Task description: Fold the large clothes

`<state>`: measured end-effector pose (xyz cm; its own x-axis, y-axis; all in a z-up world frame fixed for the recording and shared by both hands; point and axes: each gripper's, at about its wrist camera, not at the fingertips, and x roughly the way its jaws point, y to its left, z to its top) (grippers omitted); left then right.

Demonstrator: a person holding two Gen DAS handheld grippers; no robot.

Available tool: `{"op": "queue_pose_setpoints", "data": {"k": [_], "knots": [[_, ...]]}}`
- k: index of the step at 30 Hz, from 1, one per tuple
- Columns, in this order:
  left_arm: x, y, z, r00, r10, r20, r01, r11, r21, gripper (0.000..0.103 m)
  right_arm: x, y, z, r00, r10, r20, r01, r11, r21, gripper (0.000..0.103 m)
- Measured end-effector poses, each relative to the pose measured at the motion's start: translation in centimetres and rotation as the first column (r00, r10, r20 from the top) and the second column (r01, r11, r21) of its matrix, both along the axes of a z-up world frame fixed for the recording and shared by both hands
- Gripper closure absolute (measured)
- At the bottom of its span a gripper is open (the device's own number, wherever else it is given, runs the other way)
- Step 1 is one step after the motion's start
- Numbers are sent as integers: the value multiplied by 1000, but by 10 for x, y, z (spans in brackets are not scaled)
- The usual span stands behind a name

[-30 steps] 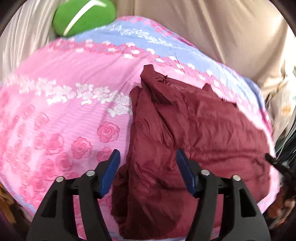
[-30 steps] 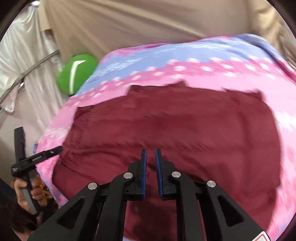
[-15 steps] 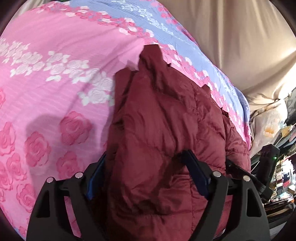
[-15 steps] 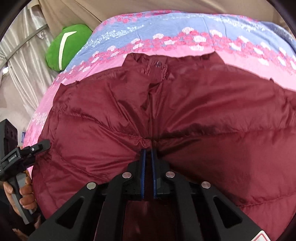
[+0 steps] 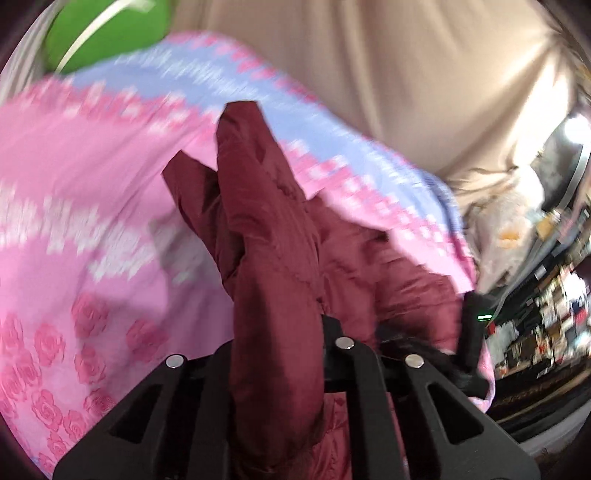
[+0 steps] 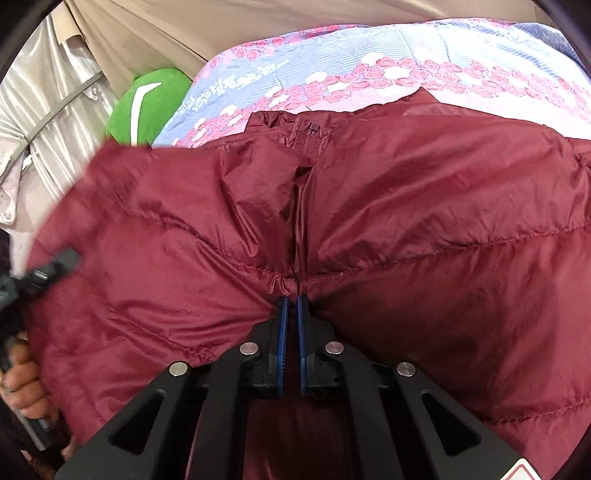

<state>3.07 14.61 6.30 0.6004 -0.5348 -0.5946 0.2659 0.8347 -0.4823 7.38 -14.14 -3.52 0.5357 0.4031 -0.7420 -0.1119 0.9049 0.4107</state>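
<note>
A dark red quilted puffer jacket (image 6: 406, 221) lies on a bed with a pink and blue rose-print cover (image 5: 74, 229). My right gripper (image 6: 291, 299) is shut on the jacket's hem by the front zipper; its blue pads (image 6: 282, 325) pinch the fabric. My left gripper (image 5: 277, 332) is shut on a thick fold of the jacket (image 5: 266, 258), which hides its fingertips and rises in front of the lens. In the right wrist view the left gripper (image 6: 44, 273) and the hand holding it show at the jacket's left edge.
A green cushion (image 6: 147, 107) lies at the head of the bed, also in the left wrist view (image 5: 103, 33). Beige curtains (image 5: 406, 74) hang behind. Cluttered shelves (image 5: 554, 295) stand right of the bed.
My left gripper closed on the jacket's left edge and lifted it, swinging the view. My right gripper stayed shut on the hem and moved closer to the jacket.
</note>
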Motion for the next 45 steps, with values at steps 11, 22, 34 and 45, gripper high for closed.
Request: {"op": "queue_pose_setpoints", "data": {"k": [11,22,34,45], "knots": [[-31,-146,64,913,-362,190,361,932,40,93,-37,-35,14,994,-73,86,59,987,150,96],[-47,-292,26,814,-576,81,565,816,120,94,-154,-167,30,923,-367,113,336,915,225,88],[-59,-251,59,851,-500,160,499,865,45,94,-111,-159,21,962,-266,69,243,940,238,92],[-55,-123,87,939,-257,227,279,958,-68,94,-21,-90,16,998,-47,-40,54,977,206,97]]}}
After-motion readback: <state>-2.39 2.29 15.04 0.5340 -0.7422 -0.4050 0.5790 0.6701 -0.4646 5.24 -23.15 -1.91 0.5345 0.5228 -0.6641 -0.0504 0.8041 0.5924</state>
